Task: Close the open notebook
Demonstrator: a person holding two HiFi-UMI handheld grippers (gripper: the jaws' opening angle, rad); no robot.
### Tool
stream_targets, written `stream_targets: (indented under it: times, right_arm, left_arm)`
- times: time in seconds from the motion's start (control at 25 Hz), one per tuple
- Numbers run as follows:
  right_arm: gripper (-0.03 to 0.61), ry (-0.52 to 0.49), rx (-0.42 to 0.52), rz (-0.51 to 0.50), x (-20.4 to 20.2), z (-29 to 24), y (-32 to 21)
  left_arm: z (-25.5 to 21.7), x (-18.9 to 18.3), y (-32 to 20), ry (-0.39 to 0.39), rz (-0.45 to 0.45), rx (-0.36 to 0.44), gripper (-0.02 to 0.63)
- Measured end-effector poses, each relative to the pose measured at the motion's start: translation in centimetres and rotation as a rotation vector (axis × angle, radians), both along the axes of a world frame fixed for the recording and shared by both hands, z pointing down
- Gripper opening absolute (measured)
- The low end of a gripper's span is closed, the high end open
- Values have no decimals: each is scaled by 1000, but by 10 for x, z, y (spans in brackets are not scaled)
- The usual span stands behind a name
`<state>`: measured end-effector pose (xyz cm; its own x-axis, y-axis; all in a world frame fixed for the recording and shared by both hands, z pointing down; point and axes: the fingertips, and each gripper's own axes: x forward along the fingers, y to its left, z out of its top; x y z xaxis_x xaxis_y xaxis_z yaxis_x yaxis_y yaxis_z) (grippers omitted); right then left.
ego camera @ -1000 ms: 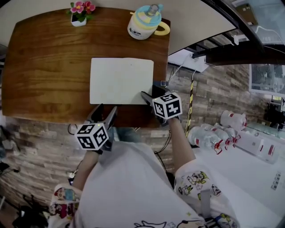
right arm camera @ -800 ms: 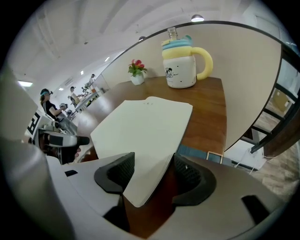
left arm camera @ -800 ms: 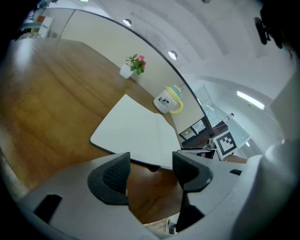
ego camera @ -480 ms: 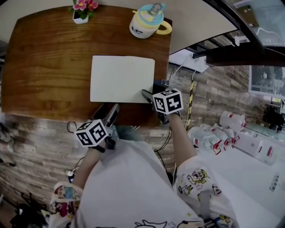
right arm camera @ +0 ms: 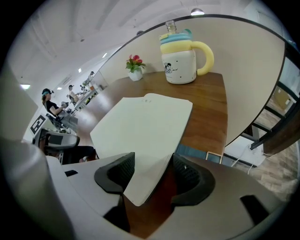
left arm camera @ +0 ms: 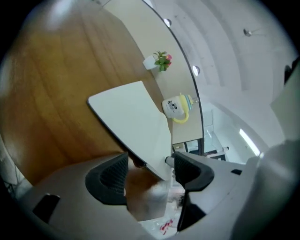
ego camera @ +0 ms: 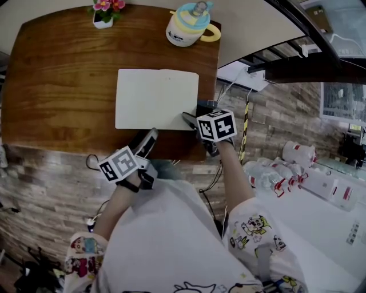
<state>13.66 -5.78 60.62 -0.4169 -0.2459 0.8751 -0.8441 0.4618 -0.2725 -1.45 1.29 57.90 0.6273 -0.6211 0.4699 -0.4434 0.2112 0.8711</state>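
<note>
A: Wooden table [ego camera: 63,86]. A mug [ego camera: 186,26] and a flower pot [ego camera: 103,14] stand at the far edge, well apart from both tongs. Nothing blocks them.
B: Changes?
A: The left tongs [ego camera: 146,141] have rolled, the cube is now tilted, and the jaws have just been opening. The right tongs [ego camera: 194,117] keep their place, jaws wide.
B: Notebook [ego camera: 155,98]?
A: Flat, mid-table. Its near right corner lies between the right jaws, ungripped. The left jaws, apart, sit just off its near edge.
</note>
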Motion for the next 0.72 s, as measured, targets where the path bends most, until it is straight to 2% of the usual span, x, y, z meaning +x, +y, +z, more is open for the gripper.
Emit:
stream_targets:
  times: [0.24, 0.48, 0.72]
  right_arm:
    - [244, 2, -6, -2, 2, 0, 0]
    - [242, 10, -17, -24, 0, -1, 1]
    - [238, 11, -17, -61, 1, -1, 2]
  left_arm:
    - [2, -2, -5, 147, -143, -61, 301]
    - [1, -1, -10, 232, -225, -72, 302]
    - [-2, -2, -16, 245, -244, -29, 302]
